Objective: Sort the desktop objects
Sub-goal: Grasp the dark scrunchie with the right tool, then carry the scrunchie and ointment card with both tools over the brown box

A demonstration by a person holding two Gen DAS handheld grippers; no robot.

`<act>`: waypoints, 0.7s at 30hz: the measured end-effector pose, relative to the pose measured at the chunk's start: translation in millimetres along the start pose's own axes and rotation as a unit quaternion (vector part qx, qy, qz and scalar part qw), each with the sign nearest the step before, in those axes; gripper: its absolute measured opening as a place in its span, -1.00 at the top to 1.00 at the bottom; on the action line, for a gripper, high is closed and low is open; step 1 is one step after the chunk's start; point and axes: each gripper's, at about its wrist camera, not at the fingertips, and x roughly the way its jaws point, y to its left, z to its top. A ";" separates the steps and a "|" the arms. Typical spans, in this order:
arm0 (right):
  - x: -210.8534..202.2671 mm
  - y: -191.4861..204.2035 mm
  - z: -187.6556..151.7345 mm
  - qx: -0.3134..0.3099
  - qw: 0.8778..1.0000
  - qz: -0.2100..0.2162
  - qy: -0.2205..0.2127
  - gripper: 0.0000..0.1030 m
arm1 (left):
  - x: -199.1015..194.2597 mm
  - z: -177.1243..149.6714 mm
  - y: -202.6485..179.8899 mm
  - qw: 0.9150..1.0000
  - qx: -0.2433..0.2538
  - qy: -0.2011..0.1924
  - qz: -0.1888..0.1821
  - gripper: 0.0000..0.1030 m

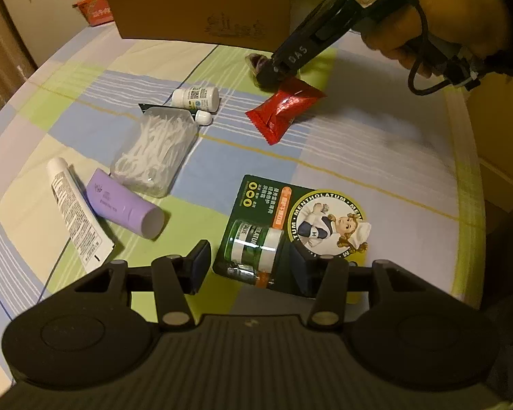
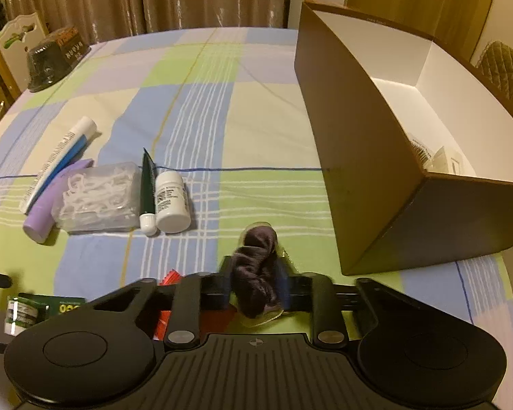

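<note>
The open cardboard box (image 2: 376,184) stands at the table's far side. Just in front of its near corner, the right gripper (image 2: 254,283) has closed on a dark purple bundle in clear wrap (image 2: 256,259) (soft, light, probably slippery, so mid-body suits it). The left gripper (image 1: 249,266) hovers with jaws wide and empty over the Mentholatum blister card (image 1: 290,225), well short of the box.
</note>
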 end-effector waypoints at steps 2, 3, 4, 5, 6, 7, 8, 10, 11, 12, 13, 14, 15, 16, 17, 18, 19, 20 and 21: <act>-6.5 0.4 -0.6 -0.004 1.000 0.002 -0.006 0.65 | 4.9 1.1 -2.6 1.000 0.019 0.007 0.001 0.13; -10.3 0.4 -0.9 -0.005 1.000 0.004 -0.009 0.68 | 7.5 1.5 -3.9 1.000 0.027 0.011 0.002 0.13; -14.1 0.5 -1.2 -0.006 1.000 0.006 -0.012 0.69 | 9.6 1.8 -4.9 0.999 0.033 0.015 0.002 0.13; -18.0 1.0 -1.5 -0.008 1.000 0.006 -0.015 0.69 | 11.3 1.9 -5.5 0.999 0.038 0.017 0.002 0.14; -21.8 1.5 -1.8 -0.009 1.000 0.007 -0.018 0.69 | 12.8 2.2 -6.0 0.999 0.042 0.019 0.002 0.16; -25.4 1.8 -2.3 -0.010 1.000 0.008 -0.020 0.69 | 13.9 2.6 -6.1 0.999 0.044 0.020 0.001 0.17; -29.0 2.1 -2.8 -0.010 1.000 0.008 -0.022 0.69 | 14.5 2.9 -6.1 0.999 0.045 0.021 0.001 0.22; -35.5 2.8 -3.9 -0.011 1.000 0.009 -0.026 0.69 | 14.5 3.8 -7.0 0.999 0.049 0.021 0.000 0.39; -38.4 2.9 -4.5 -0.014 0.999 0.008 -0.028 0.69 | 14.1 4.0 -7.7 0.998 0.051 0.022 -0.002 0.40; -41.4 3.1 -5.2 -0.016 0.999 0.007 -0.030 0.69 | 13.8 4.3 -8.4 0.998 0.052 0.023 -0.004 0.41; -44.7 3.1 -5.8 -0.018 0.999 0.005 -0.033 0.69 | 12.7 4.6 -8.8 0.998 0.050 0.022 -0.004 0.42; -47.6 2.6 -6.2 -0.019 0.999 0.004 -0.035 0.69 | 10.9 5.0 -8.8 0.999 0.046 0.020 -0.004 0.42; -50.6 1.6 -6.3 -0.020 0.999 0.003 -0.038 0.69 | 8.3 5.7 -8.2 0.999 0.039 0.016 -0.004 0.42; -53.6 0.4 -6.4 -0.020 0.999 0.002 -0.040 0.69 | 5.0 6.5 -7.1 1.000 0.030 0.009 -0.004 0.42; -57.1 -1.2 -6.1 -0.018 0.999 0.002 -0.042 0.69 | 1.4 7.4 -6.1 1.000 0.021 0.004 -0.004 0.42; -60.7 -2.7 -5.9 -0.016 0.999 0.001 -0.045 0.70 | -2.5 8.6 -4.9 1.000 0.013 -0.002 -0.002 0.42; -64.3 -4.2 -5.6 -0.015 0.999 0.001 -0.047 0.70 | -6.6 9.9 -3.4 1.000 0.004 -0.009 0.000 0.42; -67.2 -5.6 -5.3 -0.014 0.999 0.000 -0.050 0.70 | -10.4 11.4 -1.7 1.000 -0.005 -0.016 0.002 0.42; -70.5 -7.1 -5.0 -0.013 0.999 -0.001 -0.052 0.70 | -14.2 13.0 -0.1 1.000 -0.012 -0.022 0.004 0.42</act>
